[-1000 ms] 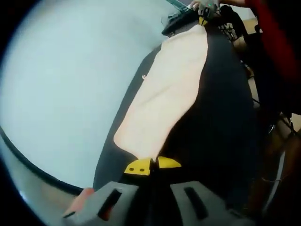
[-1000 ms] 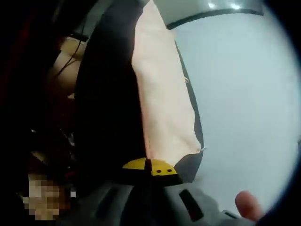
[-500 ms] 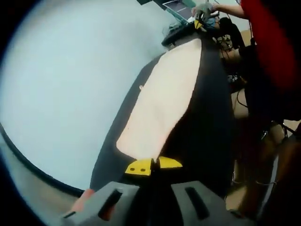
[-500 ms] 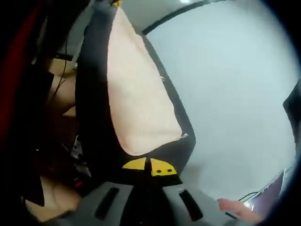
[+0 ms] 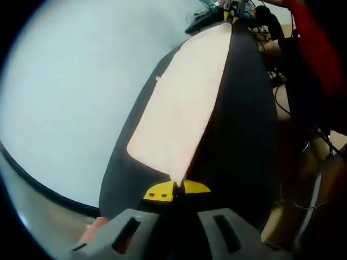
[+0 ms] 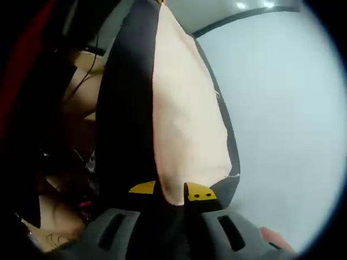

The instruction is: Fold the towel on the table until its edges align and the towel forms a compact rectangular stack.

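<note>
We've got the towel (image 5: 184, 103) stretched taut above the tabletop (image 5: 70, 92), left gripper (image 5: 176, 190) and right gripper (image 6: 172, 193) each pinched tight on an end corner.

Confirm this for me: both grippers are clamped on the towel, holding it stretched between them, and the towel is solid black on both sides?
Not quite. The towel is black on one side but pale peach on the other, as the left gripper view shows. The left gripper and right gripper are each clamped on it, stretching it between them.
</note>
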{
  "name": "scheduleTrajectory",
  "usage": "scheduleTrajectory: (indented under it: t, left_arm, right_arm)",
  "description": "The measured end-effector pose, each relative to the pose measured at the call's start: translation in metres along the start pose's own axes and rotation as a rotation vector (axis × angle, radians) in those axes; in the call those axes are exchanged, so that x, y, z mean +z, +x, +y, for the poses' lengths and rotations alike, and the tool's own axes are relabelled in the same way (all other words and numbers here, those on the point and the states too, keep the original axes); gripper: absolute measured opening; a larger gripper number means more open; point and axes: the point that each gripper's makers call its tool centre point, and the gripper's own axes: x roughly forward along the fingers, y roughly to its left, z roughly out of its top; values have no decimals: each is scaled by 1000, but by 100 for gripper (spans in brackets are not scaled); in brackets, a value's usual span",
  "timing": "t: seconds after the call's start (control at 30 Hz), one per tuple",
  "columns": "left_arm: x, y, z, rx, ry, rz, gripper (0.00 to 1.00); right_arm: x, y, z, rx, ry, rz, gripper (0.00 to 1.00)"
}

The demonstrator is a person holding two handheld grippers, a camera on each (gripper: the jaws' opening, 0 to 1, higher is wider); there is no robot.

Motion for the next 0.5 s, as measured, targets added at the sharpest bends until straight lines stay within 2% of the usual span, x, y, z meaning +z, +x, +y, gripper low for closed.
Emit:
scheduleTrajectory:
  t: [0.07,0.1,0.13,0.17,0.23,0.27,0.3,0.4,0.47,0.5]
  left_arm:
    - [1,-1,2,13,5,-9,1]
    - [4,-1,3,24,6,-18,0]
    - [6,-2,4,31,6,-24,0]
    - [8,-4,6,40,8,-31,0]
    - [11,-8,8,46,10,-38,0]
    - [12,-11,10,51,13,-38,0]
    - [16,-14,14,63,12,-52,0]
    - [36,-26,28,102,-89,-174,0]
    - [44,-31,30,105,-96,-200,0]
    - [50,-32,26,93,-88,-208,0]
  right_arm:
    - [-4,10,1,-8,-13,2,7]
    - [-8,14,7,17,-65,20,1]
    - [-6,13,0,-16,-163,12,0]
    - [-10,10,-1,-14,-133,24,0]
    - [-4,-8,-7,-5,13,-33,0]
    - [-1,-19,-19,-37,48,-58,0]
    - [-4,-28,-27,-54,40,-55,0]
    - [-9,-46,-41,-75,15,-60,0]
    - [-11,-54,-46,-75,24,-65,0]
    - [-14,-63,-61,-139,15,-67,0]
